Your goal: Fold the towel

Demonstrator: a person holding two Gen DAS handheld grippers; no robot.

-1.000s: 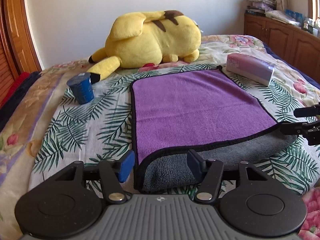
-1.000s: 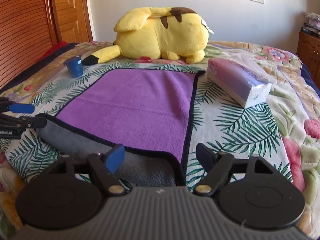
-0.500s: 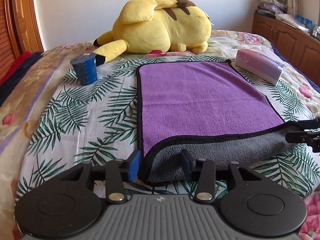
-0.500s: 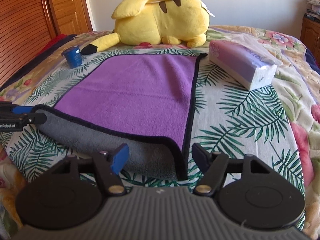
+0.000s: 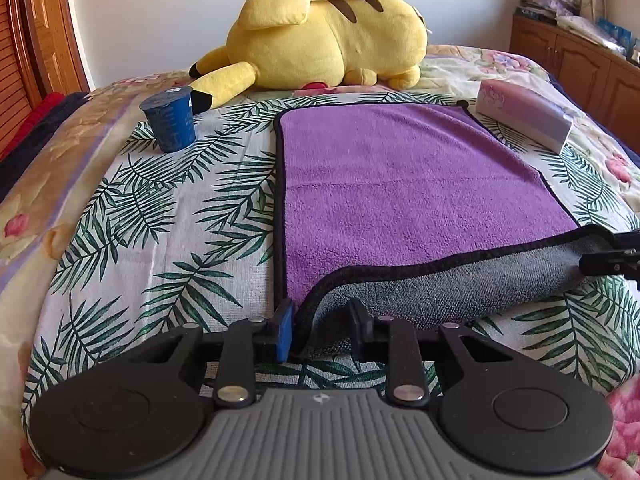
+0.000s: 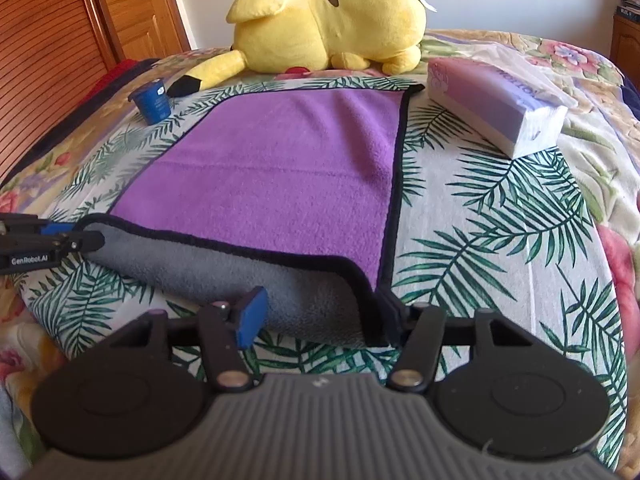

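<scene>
A purple towel (image 5: 400,184) with a grey underside and black trim lies flat on the bed; it also shows in the right wrist view (image 6: 280,168). Its near edge is turned over, grey side up. My left gripper (image 5: 320,330) is open, its fingers straddling the near left corner of the fold. My right gripper (image 6: 324,316) is open, its fingers either side of the near right corner. Each gripper shows at the edge of the other's view, the right one (image 5: 612,258) and the left one (image 6: 48,240).
A yellow plush toy (image 5: 320,36) lies beyond the towel. A blue cup (image 5: 170,122) stands at far left, a tissue pack (image 5: 528,118) at far right. Wooden cabinets (image 5: 580,68) line the right wall, a wooden door (image 6: 132,4) the left.
Both grippers have moved forward and lower onto the near folded corners. The left fingers have narrowed around the left corner. The turned-over grey edge now sits further onto the purple side.
</scene>
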